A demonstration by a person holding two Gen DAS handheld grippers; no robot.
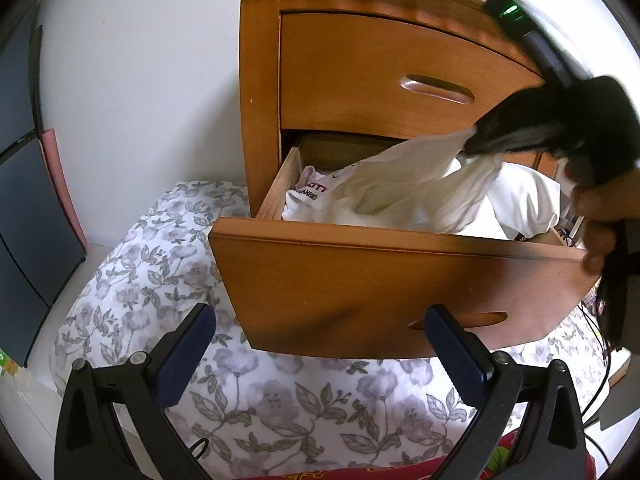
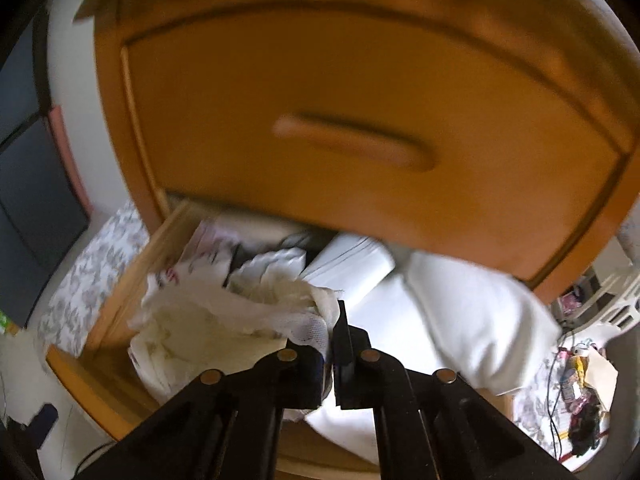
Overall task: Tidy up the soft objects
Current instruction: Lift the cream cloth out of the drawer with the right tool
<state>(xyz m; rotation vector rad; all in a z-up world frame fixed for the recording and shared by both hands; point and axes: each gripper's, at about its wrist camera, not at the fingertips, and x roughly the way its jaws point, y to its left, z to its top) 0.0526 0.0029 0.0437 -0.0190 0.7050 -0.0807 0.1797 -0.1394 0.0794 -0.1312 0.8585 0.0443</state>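
Right wrist view, blurred: the right gripper is clenched on a cream gauzy cloth, its jaws pinched together on the cloth's bunched corner. The cloth trails down and left into the open drawer, lying over other white fabrics. Beside it in the drawer are a folded white piece and a larger white garment to the right. Above hangs one shut upper drawer with a recessed handle slot. Only this view shows a white basket and small clutter at the far right.

Left wrist view, sharper: the same cloth stretches up from the drawer to the right gripper, which is held by a hand at the right edge. A white garment with red lettering sits at the drawer's left end. The wooden chest shows two drawers: one shut, one pulled out. The left gripper is released, both dark blue pads spread wide, holding nothing, hovering over a floral bedspread in front of the drawer. Only this view shows a dark cabinet at left.
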